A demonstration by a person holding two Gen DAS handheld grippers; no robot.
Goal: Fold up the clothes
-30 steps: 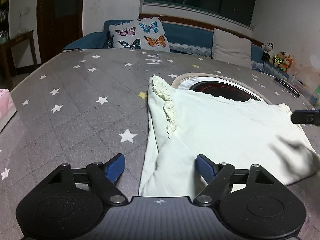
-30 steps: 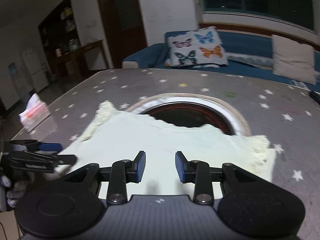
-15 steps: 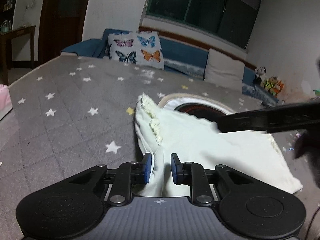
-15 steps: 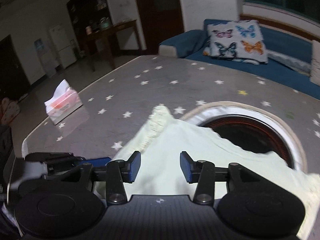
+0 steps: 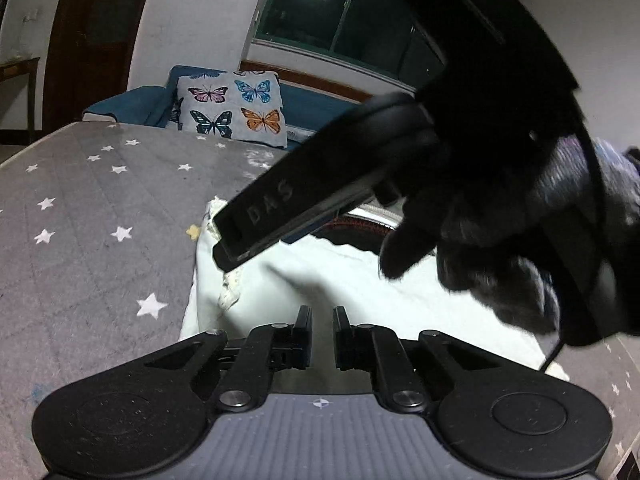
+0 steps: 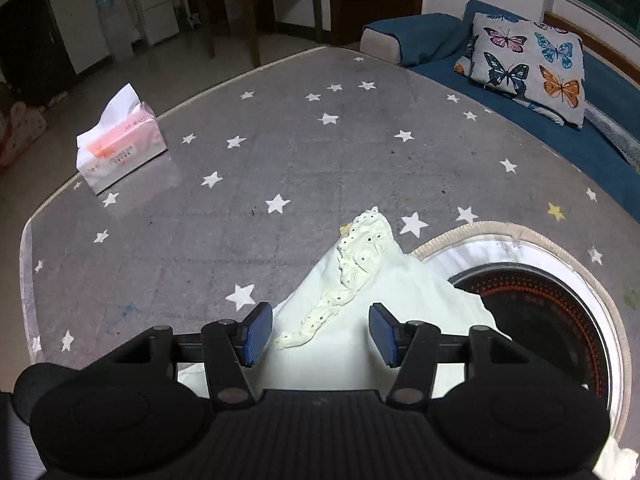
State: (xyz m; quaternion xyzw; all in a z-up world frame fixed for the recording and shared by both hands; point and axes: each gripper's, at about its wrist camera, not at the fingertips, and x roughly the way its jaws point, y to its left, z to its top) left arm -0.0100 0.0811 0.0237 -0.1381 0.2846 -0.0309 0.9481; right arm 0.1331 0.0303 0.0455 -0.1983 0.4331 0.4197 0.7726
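From the left wrist, I see my left gripper (image 5: 322,338); its jaws have just been closing and pinch the near edge of the pale garment (image 5: 360,280). From the right wrist, my right gripper (image 6: 320,338) has jaws apart, just been opening, above the garment's lace sleeve (image 6: 352,276), on the grey star-printed table (image 6: 240,160) beside the round burner (image 6: 540,320).

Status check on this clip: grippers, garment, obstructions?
Left gripper just closed on pale cream lace-trimmed garment. Right gripper opening, empty, above lace sleeve. Its body crosses left view.
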